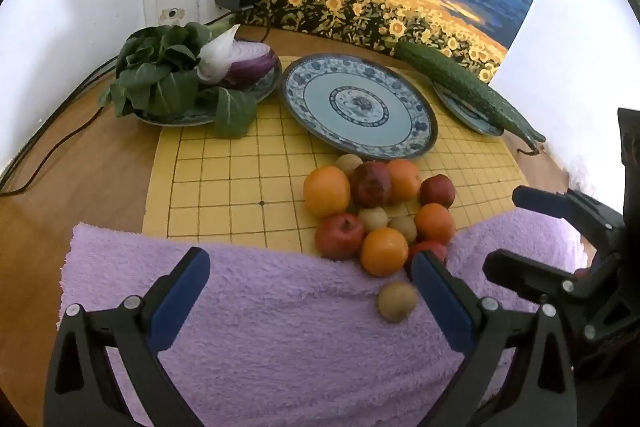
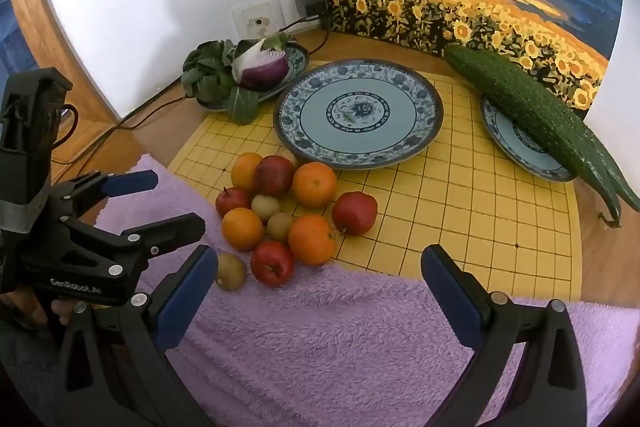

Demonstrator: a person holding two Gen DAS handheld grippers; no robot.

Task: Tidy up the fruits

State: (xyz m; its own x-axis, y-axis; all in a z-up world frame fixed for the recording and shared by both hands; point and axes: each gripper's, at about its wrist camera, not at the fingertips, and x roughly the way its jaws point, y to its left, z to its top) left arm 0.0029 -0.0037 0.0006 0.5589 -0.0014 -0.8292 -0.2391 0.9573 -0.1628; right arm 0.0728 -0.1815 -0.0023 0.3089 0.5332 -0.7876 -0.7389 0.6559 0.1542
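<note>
Left wrist view: left claw (image 1: 310, 269) and right claw (image 2: 318, 269) gape wide, empty, over the purple towel (image 1: 260, 307). Fruit pile (image 1: 380, 207) sits mid-frame below the empty blue plate (image 1: 420, 131). Sorting seems unstarted; next comes closing on one fruit.

Wooden worktop (image 2: 168, 135), seen at left edge and back. Directly on it: yellow gridded board (image 2: 460, 211) at centre; purple fluffy towel (image 2: 340, 339) overlapping board's near edge; black cables (image 1: 60, 151) trailing at left. Plate of greens (image 1: 188, 117) resting partly on board, probably partly on wood; contact unclear.
</note>
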